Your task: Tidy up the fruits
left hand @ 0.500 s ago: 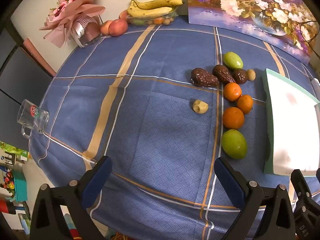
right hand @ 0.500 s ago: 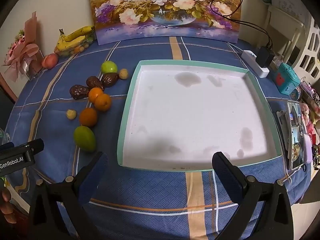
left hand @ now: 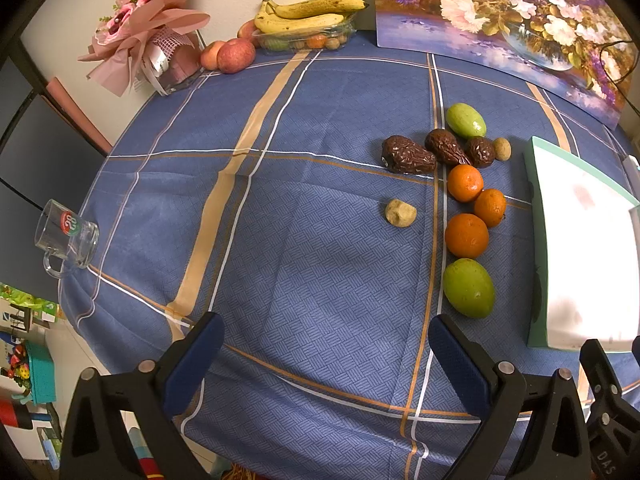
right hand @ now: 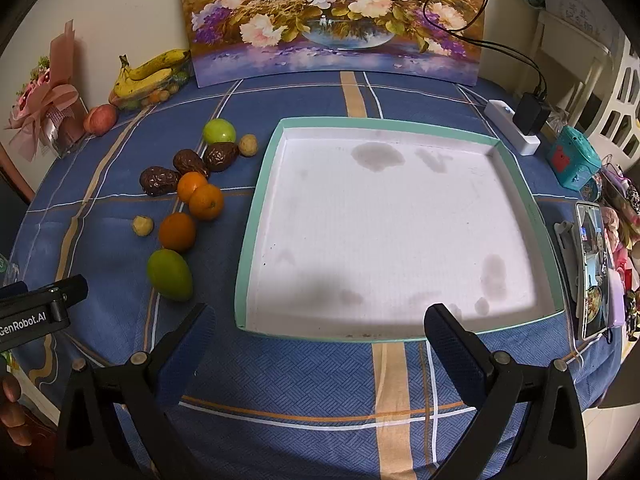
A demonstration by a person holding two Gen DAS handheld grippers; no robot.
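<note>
- Table (right hand: pixel 304 380): covered with a blue plaid cloth; it carries every item listed below.
- Tray (right hand: pixel 256 216): shallow, teal rim, white floor with grey stains. It holds no fruit, so sorting appears not yet started and all pieces remain to be moved.
- Right gripper (right hand: pixel 316 332): jaws wide apart, holding nothing, positioned over the near rim of the tray.
- Left gripper (left hand: pixel 324 344): jaws wide apart, holding nothing, positioned over bare cloth, near the closest green fruit.
- Fruit group: lies on the cloth just beside the tray's left edge, in a loose line running away from the camera.
- Green fruits: two, oval and smooth. One (left hand: pixel 469 287) sits at the near end of the line, the other (left hand: pixel 466 120) at the far end.
- Oranges (left hand: pixel 466 235): three, round, bright; the two farther ones touch each other.
- Dates (left hand: pixel 407 155): three, dark brown, wrinkled and glossy, clustered beside the far green fruit.
- Small tan fruits: two, dull-skinned. One (left hand: pixel 400 213) lies apart, left of the oranges; the other (left hand: pixel 501 148) touches a date.
</note>
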